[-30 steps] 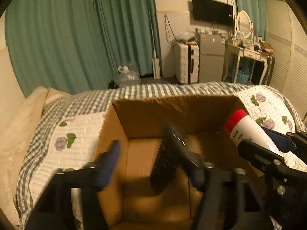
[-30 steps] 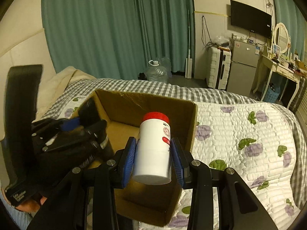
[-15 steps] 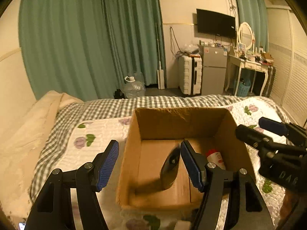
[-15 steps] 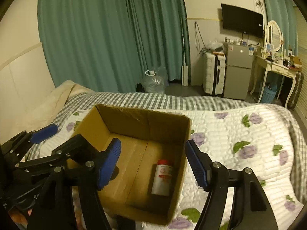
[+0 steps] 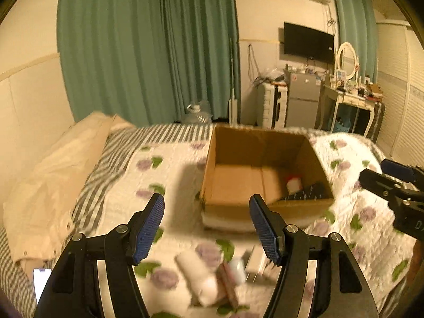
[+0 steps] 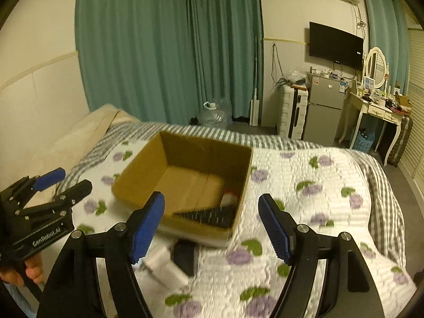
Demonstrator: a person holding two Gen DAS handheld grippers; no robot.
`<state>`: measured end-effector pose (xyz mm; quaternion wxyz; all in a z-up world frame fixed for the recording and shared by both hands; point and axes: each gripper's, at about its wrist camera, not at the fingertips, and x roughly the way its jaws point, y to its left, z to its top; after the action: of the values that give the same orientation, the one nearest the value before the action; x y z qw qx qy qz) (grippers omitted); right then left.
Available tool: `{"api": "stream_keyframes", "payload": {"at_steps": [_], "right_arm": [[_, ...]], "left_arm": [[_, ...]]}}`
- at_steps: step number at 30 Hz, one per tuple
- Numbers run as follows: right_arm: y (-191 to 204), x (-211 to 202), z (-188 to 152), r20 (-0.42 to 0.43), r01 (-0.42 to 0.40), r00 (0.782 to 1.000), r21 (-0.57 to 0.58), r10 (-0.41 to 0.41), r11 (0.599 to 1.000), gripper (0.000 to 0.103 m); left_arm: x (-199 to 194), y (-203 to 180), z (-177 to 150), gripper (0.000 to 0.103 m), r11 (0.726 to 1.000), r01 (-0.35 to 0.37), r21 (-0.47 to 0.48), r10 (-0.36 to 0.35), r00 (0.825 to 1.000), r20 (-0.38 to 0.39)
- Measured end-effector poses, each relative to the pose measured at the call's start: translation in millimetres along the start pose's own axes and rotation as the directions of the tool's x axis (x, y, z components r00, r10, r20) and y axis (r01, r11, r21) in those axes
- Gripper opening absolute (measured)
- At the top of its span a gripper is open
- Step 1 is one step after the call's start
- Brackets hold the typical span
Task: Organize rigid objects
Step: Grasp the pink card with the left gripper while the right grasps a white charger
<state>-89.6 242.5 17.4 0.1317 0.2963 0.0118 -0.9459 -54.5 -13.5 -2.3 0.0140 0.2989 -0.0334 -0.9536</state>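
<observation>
Grippers both empty now; a second ago each carried a load over the box, the left a dark flat object, the right a red-capped bottle. Half a second ago both loads were already inside, and since then both tools have pulled back toward the near edge of the bed, so the box sits smaller and farther off in both views.

Left gripper [image 5: 206, 228]: jaws spread wide, nothing between the blue pads [image 5: 148, 228]. It hangs above the quilt [image 5: 169, 175], left of the box and short of it, pointing forward and slightly down. The person's fingers on its handle show at the left edge of the right wrist view.

Below it, blurred: a white roll [image 5: 197, 278], a small white bottle [image 5: 237, 270] and a thin reddish item whose identity I cannot tell. Judgement: these are the next candidates.

Box [image 5: 233, 209]: cardboard, open top, resting on the quilt. Inside, against its right wall, lies the bottle [image 5: 294, 182], red cap toward the far wall, and the dark object [image 5: 307, 193] leans beside it, touching or nearly so. The left half of the floor is bare.

Right gripper [image 6: 212, 224]: jaws also spread wide and empty, level with the near right corner of the box, aimed forward.

Two items are stowed; judging by the pile near the front, the task is partway through. A phone [image 5: 41, 282] lies at the far left.
</observation>
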Motion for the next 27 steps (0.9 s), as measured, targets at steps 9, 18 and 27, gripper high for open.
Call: {"api": "stream_keyframes", "payload": {"at_steps": [9, 18, 27], "right_arm": [[3.6, 36.7, -49.8, -0.117, -0.013, 0.993, -0.017, 0.011, 1.000, 0.073], [2.7, 61.4, -68.1, -0.178, -0.021, 0.984, -0.010, 0.018, 1.000, 0.073], [14.7, 78.5, -84.2, -0.242, -0.091, 0.968, -0.068, 0.072, 0.994, 0.073]], "left_arm": [[29.2, 3.8, -64.2, 0.069, 0.999, 0.013, -0.050, -0.020, 0.989, -0.148], [58.6, -36.3, -100.2, 0.054, 0.995, 0.091, 0.045, -0.076, 0.960, -0.271], [56.0, -46.0, -101.3, 0.010, 0.992, 0.064, 0.106, -0.035, 0.966, -0.255]]}}
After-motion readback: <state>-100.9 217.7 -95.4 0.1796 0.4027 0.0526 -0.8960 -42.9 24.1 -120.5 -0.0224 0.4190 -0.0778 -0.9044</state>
